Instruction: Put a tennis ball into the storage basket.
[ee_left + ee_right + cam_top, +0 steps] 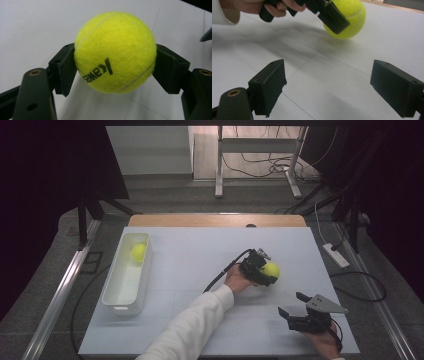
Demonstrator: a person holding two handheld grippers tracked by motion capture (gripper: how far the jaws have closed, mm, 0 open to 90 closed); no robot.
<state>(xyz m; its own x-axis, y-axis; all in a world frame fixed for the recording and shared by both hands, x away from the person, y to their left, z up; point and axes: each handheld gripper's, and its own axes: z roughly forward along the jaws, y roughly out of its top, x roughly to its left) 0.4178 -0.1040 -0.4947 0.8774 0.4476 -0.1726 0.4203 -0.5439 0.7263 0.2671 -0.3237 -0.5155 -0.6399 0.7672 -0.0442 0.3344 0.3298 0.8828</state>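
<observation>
Left gripper (113, 68) clamps the tennis ball (115, 51) between its pads.

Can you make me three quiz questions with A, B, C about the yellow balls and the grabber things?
1. Where is the ball that no gripper holds?
A. In the white tub
B. On the floor
C. On the wooden strip

2. How many tennis balls are there?
A. One
B. Two
C. Four

3. What is the left gripper doing?
A. Lying open on the table
B. Gripping a ball
C. Holding the tub

Answers:
1. A: one tennis ball lies inside the white tub at the table's left.
2. B: besides that one, a second ball sits between the jaws of the left gripper; both are yellow.
3. B: in the left gripper view its pads press on both sides of the ball, while the right gripper stands open with nothing between its jaws.
</observation>
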